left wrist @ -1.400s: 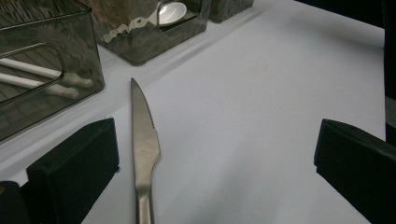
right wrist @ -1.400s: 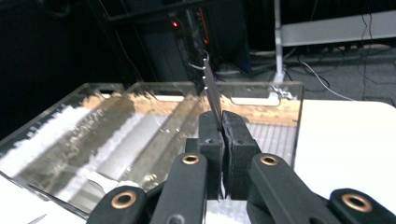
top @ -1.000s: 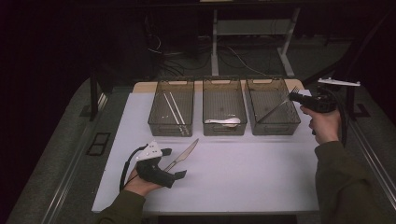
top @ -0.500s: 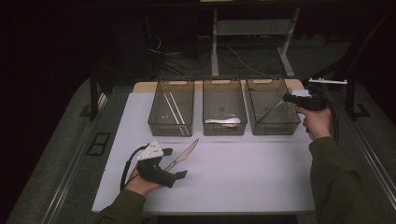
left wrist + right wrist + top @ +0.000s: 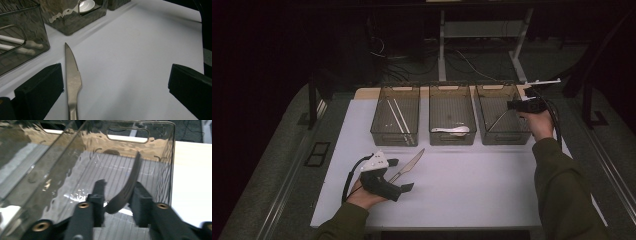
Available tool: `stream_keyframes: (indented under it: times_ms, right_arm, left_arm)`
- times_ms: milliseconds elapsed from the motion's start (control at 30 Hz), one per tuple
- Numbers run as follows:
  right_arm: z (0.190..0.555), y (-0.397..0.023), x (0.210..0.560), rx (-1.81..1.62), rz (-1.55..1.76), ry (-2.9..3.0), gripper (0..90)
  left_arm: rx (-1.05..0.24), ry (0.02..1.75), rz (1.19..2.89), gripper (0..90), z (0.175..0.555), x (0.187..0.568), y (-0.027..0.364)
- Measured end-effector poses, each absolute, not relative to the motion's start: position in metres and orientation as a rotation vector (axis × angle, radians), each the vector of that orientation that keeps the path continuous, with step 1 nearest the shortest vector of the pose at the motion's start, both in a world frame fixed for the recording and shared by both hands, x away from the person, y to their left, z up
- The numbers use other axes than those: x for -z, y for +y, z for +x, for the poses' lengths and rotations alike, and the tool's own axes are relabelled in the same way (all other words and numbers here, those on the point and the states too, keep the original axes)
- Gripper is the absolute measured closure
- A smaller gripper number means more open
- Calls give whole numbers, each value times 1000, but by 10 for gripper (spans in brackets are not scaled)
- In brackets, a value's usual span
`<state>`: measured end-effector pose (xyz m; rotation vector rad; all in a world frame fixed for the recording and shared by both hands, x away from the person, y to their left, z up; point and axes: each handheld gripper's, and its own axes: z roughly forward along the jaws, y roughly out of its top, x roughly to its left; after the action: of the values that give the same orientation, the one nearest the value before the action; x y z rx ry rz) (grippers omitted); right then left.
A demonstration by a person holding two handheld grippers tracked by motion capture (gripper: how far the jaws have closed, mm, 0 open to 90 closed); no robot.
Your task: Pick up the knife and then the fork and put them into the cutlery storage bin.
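My right gripper hangs over the right-hand clear bin. Its jaws have just been opening, and a slim dark metal utensil stands between them, leaning on the right pad and clear of the left one. The utensil slants down into the bin. A steel table knife lies on the white table. My left gripper rests there, open, with the knife lying between its jaws close to the left pad.
Three clear bins stand in a row at the back. The left bin holds white chopsticks, and the middle bin a white spoon. The white table top ends at padded edges, with a dark floor and cables beyond.
The right hand has moved left and slightly down over the right bin, and its jaws have parted around the utensil. The left hand and the knife have stayed put.
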<state>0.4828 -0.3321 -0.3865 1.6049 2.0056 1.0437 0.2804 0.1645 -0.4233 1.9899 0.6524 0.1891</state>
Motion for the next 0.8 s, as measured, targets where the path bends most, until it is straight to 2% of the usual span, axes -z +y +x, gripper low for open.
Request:
stream_keyframes:
  times_ms: [167, 233, 800]
  right_arm:
    - [485, -330, 392, -964, 1586, 2017, 407]
    - [484, -331, 391, -949, 1570, 2004, 367]
    - [466, -343, 372, -1172, 1530, 1998, 298]
  left_arm:
    - [-186, 650, 1988, 0, 281, 423, 165]
    - [-187, 650, 1990, 0, 281, 423, 164]
    - [-193, 657, 1998, 0, 280, 424, 164]
